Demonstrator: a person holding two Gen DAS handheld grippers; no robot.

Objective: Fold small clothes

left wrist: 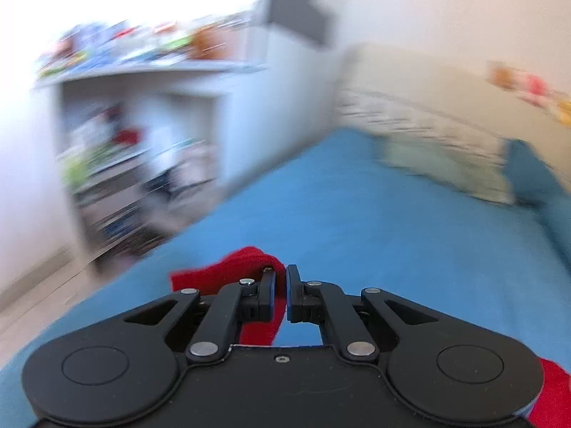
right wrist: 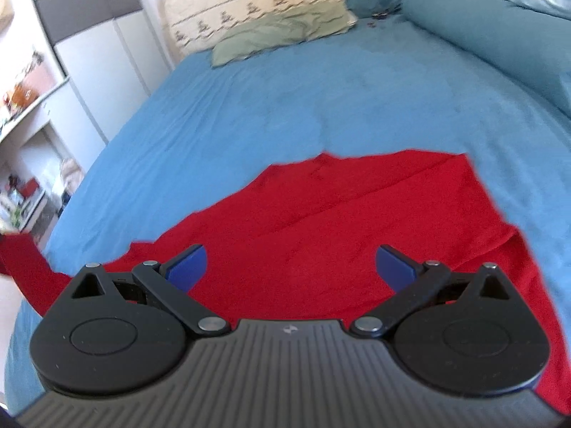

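Left gripper point(left wrist: 281, 290): jaws together, clamped on a bunched edge of the red garment point(right wrist: 339, 228), lifted off the blue bedsheet point(right wrist: 285, 100). Background blurred in the left wrist view. Right gripper point(right wrist: 289, 267): jaws wide apart, nothing between them, hovering over the garment's middle. Garment lies spread near the bed's front edge, 1 corner trailing up toward the left. Far edge is straight, with a fold line. Broad bare sheet beyond it, up to the green pillow point(right wrist: 282, 32). Shelves point(left wrist: 135, 164) stand past the bed's left side.
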